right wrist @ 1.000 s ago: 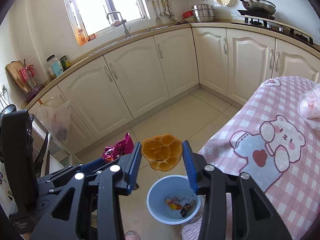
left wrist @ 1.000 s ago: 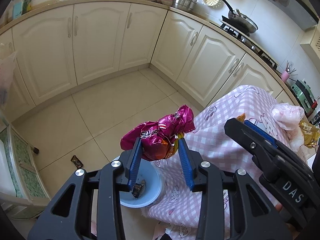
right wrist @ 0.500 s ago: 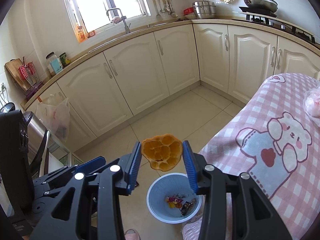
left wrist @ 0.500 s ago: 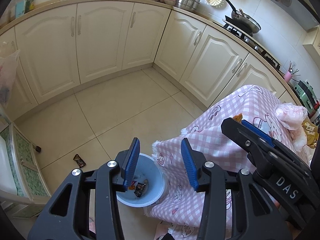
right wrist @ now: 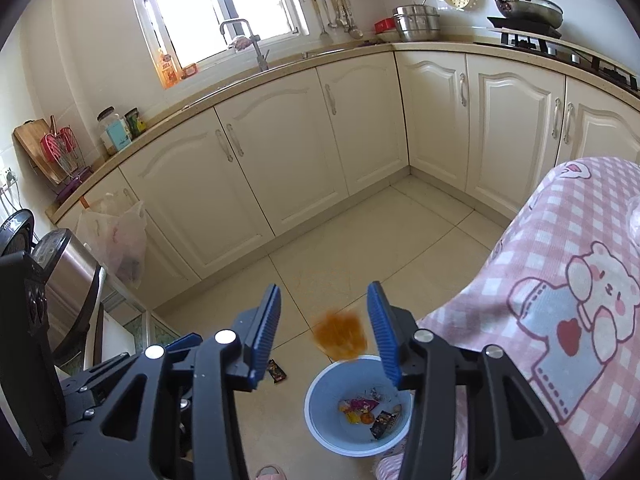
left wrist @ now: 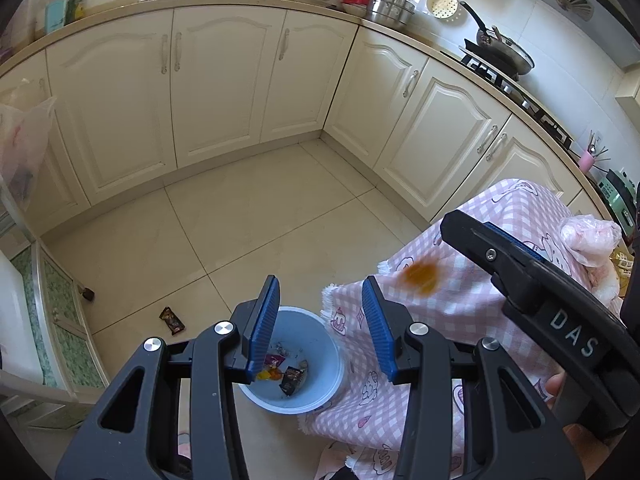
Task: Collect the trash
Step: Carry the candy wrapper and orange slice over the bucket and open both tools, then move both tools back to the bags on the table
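Left wrist: left gripper gapes wide, holding nothing, above the blue bin of wrappers. Right wrist: right gripper spread wide too, blurred orange peel in mid-air above the bin

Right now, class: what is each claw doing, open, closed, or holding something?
Left claw: open, holding nothing, above the blue bin.
Right claw: open; the blurred orange piece is loose between its fingers, above the bin.

orange peel | blurred, airborne | above blue bin holding wrappers
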`<action>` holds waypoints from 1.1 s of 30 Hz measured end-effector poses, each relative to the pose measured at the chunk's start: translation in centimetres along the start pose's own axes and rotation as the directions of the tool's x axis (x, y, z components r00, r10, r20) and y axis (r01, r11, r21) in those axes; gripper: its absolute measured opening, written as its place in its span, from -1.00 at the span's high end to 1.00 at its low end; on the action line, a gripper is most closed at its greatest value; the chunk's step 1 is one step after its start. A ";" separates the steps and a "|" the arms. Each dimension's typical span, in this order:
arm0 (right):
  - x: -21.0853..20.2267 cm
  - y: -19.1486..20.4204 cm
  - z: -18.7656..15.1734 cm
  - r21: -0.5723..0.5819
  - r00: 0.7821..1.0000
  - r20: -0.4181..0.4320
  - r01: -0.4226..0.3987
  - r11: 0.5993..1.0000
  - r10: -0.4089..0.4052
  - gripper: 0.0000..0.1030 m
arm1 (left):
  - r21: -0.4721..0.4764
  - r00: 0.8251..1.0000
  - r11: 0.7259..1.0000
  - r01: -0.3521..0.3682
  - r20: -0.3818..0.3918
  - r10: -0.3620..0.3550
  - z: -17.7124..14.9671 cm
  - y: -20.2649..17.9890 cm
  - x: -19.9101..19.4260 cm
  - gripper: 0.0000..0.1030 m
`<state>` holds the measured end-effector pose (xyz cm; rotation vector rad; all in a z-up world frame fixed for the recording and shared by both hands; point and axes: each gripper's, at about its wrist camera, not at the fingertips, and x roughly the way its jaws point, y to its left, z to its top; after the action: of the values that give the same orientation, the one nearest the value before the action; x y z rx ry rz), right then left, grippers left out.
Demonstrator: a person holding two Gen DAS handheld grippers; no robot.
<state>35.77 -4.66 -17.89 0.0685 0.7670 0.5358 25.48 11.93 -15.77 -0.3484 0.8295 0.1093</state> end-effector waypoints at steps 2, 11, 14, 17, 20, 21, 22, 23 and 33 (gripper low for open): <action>-0.1 0.1 0.1 -0.002 1.000 0.001 -0.002 1.000 0.002 0.08 | 0.000 1.000 1.000 0.000 0.003 0.000 0.1 0.0 -0.2 0.20; -3.2 -1.9 0.5 0.020 0.998 0.049 0.040 0.999 -0.041 0.08 | 0.034 0.999 0.998 0.045 0.027 -0.046 0.5 -2.6 -1.6 0.20; -5.3 -3.6 0.8 0.036 0.994 0.077 0.076 0.996 -0.079 0.08 | 0.068 0.996 0.995 0.077 0.030 -0.079 0.7 -4.8 -2.0 0.19; -7.9 -5.8 0.9 0.057 0.985 0.109 0.127 0.990 -0.133 0.07 | 0.116 0.992 0.987 0.115 0.035 -0.119 0.8 -7.7 -2.5 0.15; -10.9 -8.9 0.6 0.092 0.970 0.133 0.190 0.977 -0.202 0.05 | 0.172 0.985 0.971 0.163 0.028 -0.170 0.6 -11.3 -2.8 0.09; -11.9 -10.1 0.4 0.107 0.963 0.140 0.217 0.970 -0.231 0.05 | 0.195 0.983 0.965 0.175 0.022 -0.182 0.5 -12.7 -2.8 0.07; -12.7 -11.0 0.3 0.119 0.957 0.144 0.237 0.964 -0.253 0.04 | 0.210 0.981 0.960 0.183 0.020 -0.192 0.4 -13.7 -2.8 0.06; -14.1 -12.4 0.0 0.138 0.945 0.154 0.268 0.954 -0.288 0.04 | 0.232 0.978 0.952 0.199 0.016 -0.208 0.3 -15.2 -2.8 0.02; -23.5 -23.7 -3.6 0.325 0.832 0.163 0.462 0.825 -0.531 -0.03 | 0.367 0.946 0.874 0.317 -0.052 -0.321 -1.6 -27.1 -2.3 -0.11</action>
<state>29.74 -37.06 -11.28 0.1807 0.5759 -0.0897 29.04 -13.91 -7.99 -0.1214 0.7526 -0.3539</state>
